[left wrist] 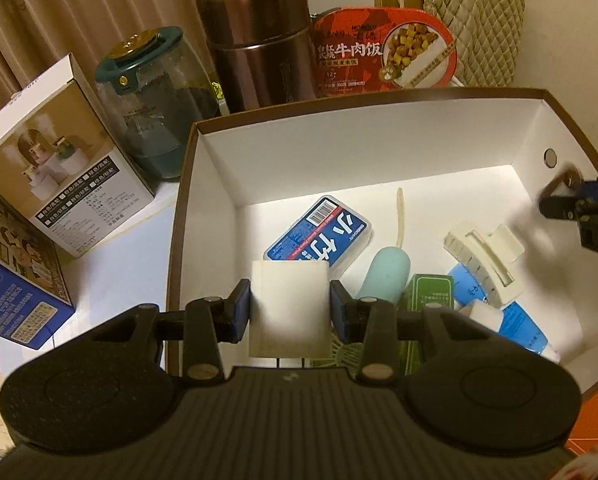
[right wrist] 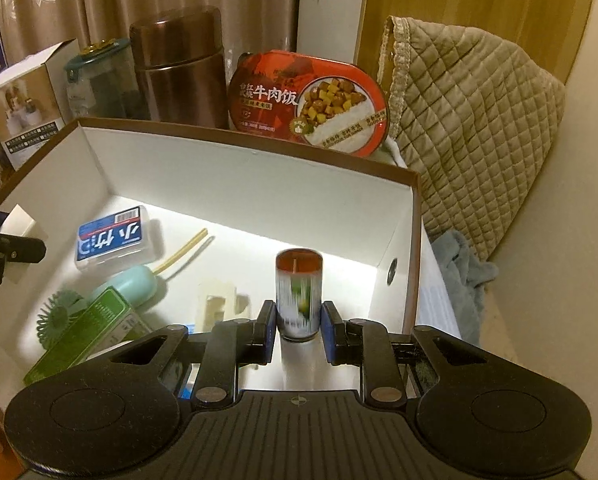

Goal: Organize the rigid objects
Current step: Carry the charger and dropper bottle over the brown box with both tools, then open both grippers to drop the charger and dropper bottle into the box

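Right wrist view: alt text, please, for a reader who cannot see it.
The right gripper is shut on a small upright can over the right end of an open white-lined box. A blue-labelled case, green packet and mint bottle lie inside.

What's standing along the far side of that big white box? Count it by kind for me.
Brown metal flask: 1
Glass jar with teal lid: 1
Red ready-meal tub: 1
Quilted beige bag: 1
Total: 4
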`<state>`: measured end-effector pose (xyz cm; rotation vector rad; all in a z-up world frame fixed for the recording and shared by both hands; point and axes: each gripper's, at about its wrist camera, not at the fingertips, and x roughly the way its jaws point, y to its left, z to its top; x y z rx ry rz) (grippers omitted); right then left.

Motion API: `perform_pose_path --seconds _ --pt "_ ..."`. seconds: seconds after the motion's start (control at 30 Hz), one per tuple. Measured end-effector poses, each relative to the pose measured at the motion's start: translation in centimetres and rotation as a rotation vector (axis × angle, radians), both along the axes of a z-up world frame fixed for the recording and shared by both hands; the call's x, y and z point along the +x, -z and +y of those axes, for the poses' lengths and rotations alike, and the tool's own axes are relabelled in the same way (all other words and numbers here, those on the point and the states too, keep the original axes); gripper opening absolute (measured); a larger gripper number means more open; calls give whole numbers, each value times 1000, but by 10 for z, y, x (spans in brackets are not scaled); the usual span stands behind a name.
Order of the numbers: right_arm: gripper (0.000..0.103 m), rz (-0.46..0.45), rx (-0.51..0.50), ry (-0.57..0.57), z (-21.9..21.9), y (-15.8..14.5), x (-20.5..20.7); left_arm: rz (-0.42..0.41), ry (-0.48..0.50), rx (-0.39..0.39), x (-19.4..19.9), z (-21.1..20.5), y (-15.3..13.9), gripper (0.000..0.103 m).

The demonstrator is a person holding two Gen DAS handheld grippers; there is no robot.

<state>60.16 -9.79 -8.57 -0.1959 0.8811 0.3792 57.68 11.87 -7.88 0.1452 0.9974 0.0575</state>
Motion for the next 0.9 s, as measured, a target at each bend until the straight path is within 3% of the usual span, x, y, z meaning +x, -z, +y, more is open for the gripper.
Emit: perform_pose_path --seconds 0.3,0.47,0.63,0.77,0.9 --pt "23 1 44 -7 -6 -2 8 15 4 8 5 2 4 36" --pt "35 -14 66 -13 -9 -4 1 31 1 15 7 2 10 36" --pt "41 -17 108 -8 -15 -7 -3 29 -13 20 8 5 12 37" --pt "48 -18 124 -13 -17 -11 -6 9 -11 26 7 7 5 50" --pt "57 -27 130 -19 -19 -14 -11 -7 -6 24 4 7 -1 51"
